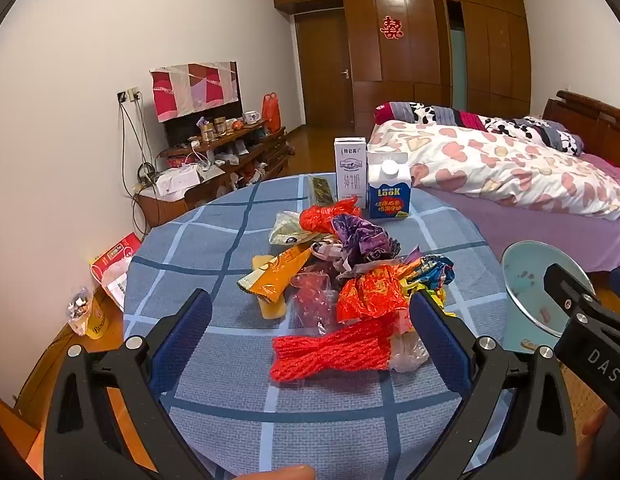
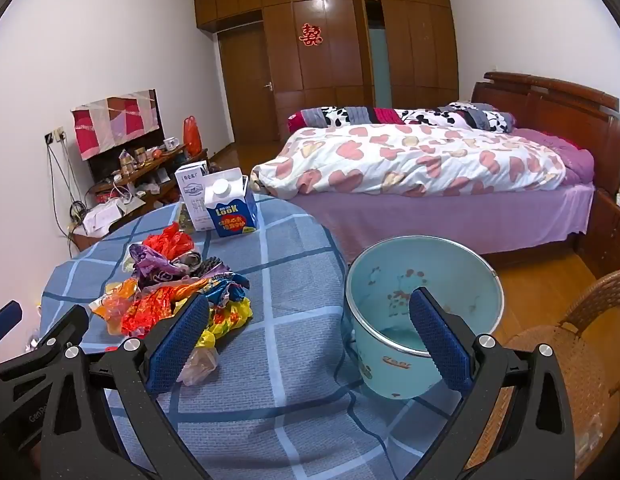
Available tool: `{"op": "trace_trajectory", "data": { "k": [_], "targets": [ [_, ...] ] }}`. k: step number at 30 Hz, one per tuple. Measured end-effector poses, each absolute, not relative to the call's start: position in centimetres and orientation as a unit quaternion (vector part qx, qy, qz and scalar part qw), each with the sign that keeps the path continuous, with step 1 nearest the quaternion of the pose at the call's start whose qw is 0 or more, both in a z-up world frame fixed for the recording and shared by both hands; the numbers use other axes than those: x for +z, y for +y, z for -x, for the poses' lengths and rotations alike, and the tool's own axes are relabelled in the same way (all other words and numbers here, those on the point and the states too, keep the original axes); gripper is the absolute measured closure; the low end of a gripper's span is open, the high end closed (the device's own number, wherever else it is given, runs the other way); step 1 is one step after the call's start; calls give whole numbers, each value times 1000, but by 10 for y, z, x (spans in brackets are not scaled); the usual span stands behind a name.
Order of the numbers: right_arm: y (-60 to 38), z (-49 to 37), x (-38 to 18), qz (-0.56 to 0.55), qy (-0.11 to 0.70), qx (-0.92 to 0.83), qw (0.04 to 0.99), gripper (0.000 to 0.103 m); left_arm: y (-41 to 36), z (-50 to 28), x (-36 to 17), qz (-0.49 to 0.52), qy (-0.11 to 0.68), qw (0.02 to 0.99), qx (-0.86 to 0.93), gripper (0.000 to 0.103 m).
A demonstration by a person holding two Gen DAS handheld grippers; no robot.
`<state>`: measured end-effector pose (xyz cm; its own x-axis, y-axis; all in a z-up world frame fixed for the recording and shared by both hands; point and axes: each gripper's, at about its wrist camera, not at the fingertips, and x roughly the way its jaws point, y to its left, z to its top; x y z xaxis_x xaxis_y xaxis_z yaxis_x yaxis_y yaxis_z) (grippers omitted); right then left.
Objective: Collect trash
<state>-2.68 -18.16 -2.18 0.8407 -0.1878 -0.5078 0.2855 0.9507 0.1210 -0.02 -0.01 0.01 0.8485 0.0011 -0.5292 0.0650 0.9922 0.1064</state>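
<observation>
From the left wrist view, the left gripper (image 1: pixel 310 332) stands with its jaws spread wide and nothing between the pads, tilted down over the round table (image 1: pixel 213 248) with the blue checked cloth. The trash pile (image 1: pixel 350 264) of crumpled wrappers lies directly ahead of it. The nearest piece, a red netted bundle (image 1: pixel 334 354), lies just in front of the fingers and slightly toward the right one, its long axis running across the gripper's line of approach, left to right. Two cartons (image 1: pixel 370 184) stand upright at the far edge of the table, behind the pile. The pale blue bucket (image 1: pixel 526 280) shows off the table's right edge, partly behind the right gripper's body. From the right wrist view, the right gripper (image 2: pixel 310 340) is likewise fully released and empty. Its left finger overlaps the near edge of the same pile (image 2: pixel 177 288) in the picture; contact cannot be confirmed. Its right finger lies across the bucket (image 2: pixel 422 280), which stands beside the table and holds no visible trash. Judgement: the left gripper faces the pile squarely and is the better placed for the first pick; the right is nearer the bucket.
</observation>
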Motion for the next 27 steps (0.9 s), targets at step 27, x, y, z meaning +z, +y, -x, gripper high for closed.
{"op": "trace_trajectory", "data": {
  "k": [27],
  "targets": [
    [-182,29,-24,-100,255,-123,954,5,0,0,0,-57,279,958,-18,6]
  ]
}}
